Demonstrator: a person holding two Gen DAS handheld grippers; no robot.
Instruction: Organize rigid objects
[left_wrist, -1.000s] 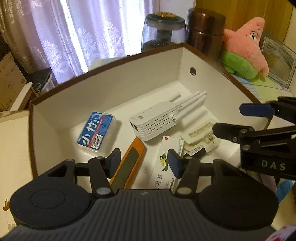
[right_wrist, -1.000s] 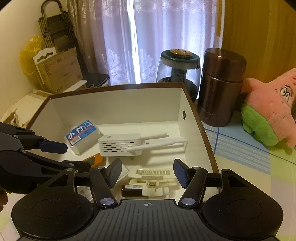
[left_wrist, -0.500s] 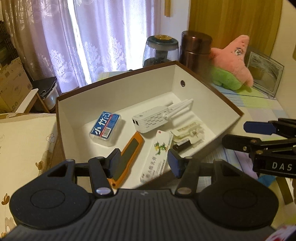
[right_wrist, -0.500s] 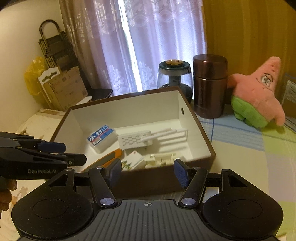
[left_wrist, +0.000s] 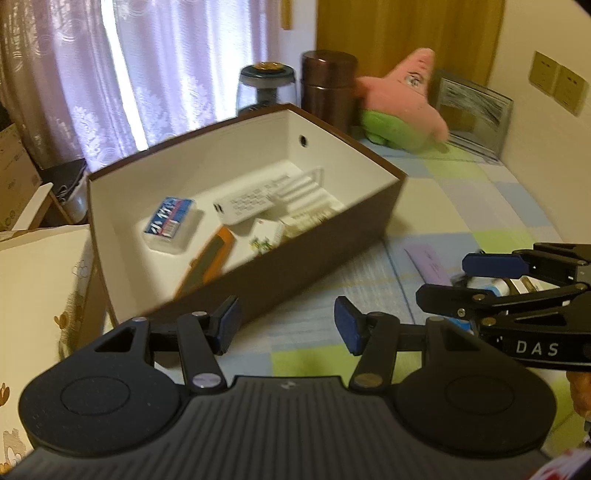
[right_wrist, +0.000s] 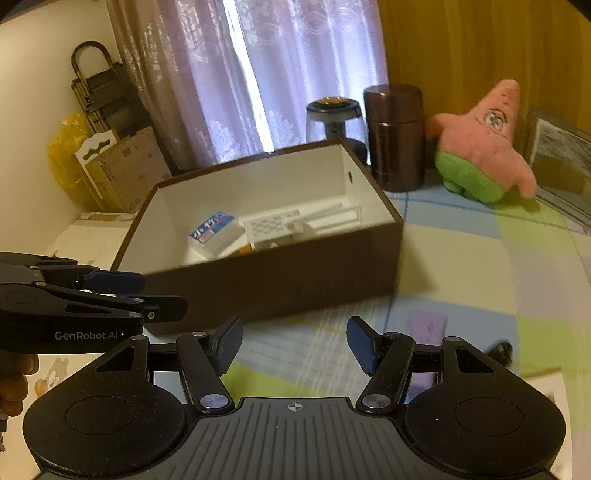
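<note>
A brown box with a white inside (left_wrist: 325, 236) (right_wrist: 280, 280) stands on the checked cloth. It holds a blue-labelled case (left_wrist: 170, 221) (right_wrist: 212, 229), a white router with antennas (left_wrist: 255, 205) (right_wrist: 277, 225), an orange-edged tool (left_wrist: 210, 260), a green-printed carton (left_wrist: 264, 240) and pale plastic parts. My left gripper (left_wrist: 286, 325) (right_wrist: 155, 295) hangs open and empty in front of the box's near wall. My right gripper (right_wrist: 293, 345) (left_wrist: 443, 280) is open and empty too, off to the right over the cloth. A purple card (left_wrist: 428, 262) (right_wrist: 424, 328) lies on the cloth near it.
Behind the box stand a glass jar with a dark lid (right_wrist: 334, 122), a brown metal canister (right_wrist: 395, 136), a pink star plush (right_wrist: 484, 147) and a framed picture (left_wrist: 472, 110). Cardboard and a yellow bag (right_wrist: 62, 155) sit at the left. A small dark object (right_wrist: 500, 349) lies at the right.
Both grippers have drawn back from over the box's inside to in front of its near wall, a little higher. The box looks smaller now. Jaw gaps are unchanged.
</note>
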